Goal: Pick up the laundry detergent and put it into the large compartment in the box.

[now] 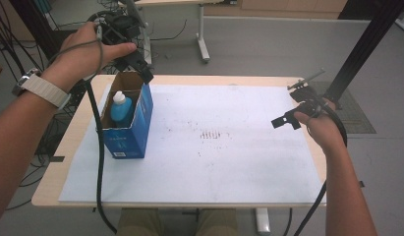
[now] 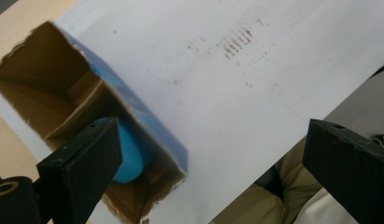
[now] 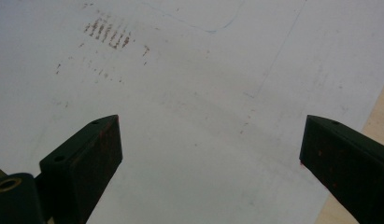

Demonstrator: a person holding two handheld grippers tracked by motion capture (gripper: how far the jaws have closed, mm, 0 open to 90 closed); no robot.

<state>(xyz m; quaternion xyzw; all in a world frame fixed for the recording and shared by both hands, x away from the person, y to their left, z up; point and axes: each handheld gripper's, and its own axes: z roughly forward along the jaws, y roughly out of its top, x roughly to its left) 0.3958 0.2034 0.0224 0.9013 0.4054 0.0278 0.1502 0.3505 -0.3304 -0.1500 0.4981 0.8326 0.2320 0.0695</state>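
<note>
Right gripper (image 1: 288,118) hangs right of the blue box (image 1: 128,120), jaws wide, holding nothing. Left gripper (image 1: 135,64) hovers just above the box's far edge, also wide and empty. Blue bottle (image 1: 121,109) stands inside.

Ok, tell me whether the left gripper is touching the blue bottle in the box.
Apart. In the left gripper view the left gripper hangs open above the box, and the blue bottle sits down inside it.
</note>
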